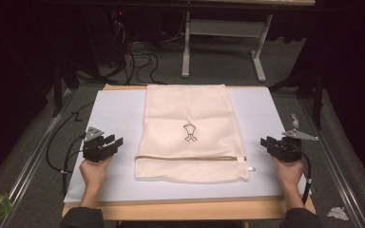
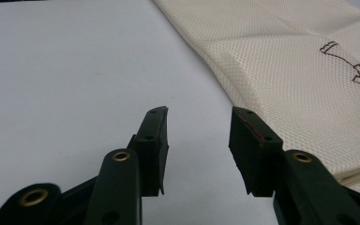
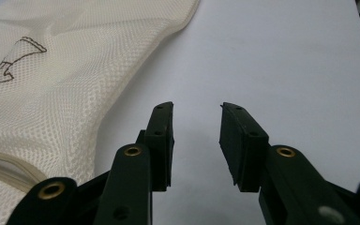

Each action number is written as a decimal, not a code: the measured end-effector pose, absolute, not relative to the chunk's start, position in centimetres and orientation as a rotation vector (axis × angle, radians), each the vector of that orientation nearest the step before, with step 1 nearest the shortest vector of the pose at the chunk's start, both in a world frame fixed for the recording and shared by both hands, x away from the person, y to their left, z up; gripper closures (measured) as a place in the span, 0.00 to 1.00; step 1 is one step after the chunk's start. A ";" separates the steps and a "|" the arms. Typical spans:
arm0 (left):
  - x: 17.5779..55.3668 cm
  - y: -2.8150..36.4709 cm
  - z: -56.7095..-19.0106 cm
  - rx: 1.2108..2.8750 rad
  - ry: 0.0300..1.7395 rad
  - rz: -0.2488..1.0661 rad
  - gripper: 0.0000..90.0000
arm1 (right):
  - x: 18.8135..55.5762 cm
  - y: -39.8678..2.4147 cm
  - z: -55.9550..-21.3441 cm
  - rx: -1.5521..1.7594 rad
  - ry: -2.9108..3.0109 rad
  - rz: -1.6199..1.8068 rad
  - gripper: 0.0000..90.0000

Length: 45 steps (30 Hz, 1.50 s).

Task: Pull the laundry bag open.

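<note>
Left gripper (image 1: 115, 142) on the white sheet (image 1: 114, 114), held by the left hand (image 1: 95, 167) — jaws apart, nothing between, just beside the bag's left edge. Cream mesh laundry bag (image 1: 189, 133) flat at centre, small dark logo (image 1: 190, 132) mid-panel, zipper (image 1: 190, 158) across the near end. Right gripper (image 1: 267, 143) in the right hand (image 1: 287, 170) — jaws likewise parted, empty, near the bag's right edge, not touching.
</note>
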<state>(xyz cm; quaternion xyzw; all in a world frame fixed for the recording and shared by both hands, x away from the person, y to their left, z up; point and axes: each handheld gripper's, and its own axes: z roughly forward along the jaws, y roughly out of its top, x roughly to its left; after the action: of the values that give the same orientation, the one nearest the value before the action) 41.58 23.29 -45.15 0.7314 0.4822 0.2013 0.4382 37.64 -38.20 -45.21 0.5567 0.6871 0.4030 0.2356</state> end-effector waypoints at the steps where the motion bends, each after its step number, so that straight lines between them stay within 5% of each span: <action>1: 41.6 23.3 -45.2 1.816 1.200 0.506 0.64 | 37.8 -38.2 -45.3 1.512 1.887 1.102 0.74; 45: 43.8 21.6 -48.0 1.835 1.229 0.540 0.61 | 39.3 -37.3 -47.6 1.537 1.916 1.003 0.71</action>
<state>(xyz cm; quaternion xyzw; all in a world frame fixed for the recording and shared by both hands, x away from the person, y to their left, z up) 43.83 21.62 -47.97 0.7322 0.4904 0.2154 0.4207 39.30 -37.33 -47.59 0.5620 0.7009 0.3667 0.2418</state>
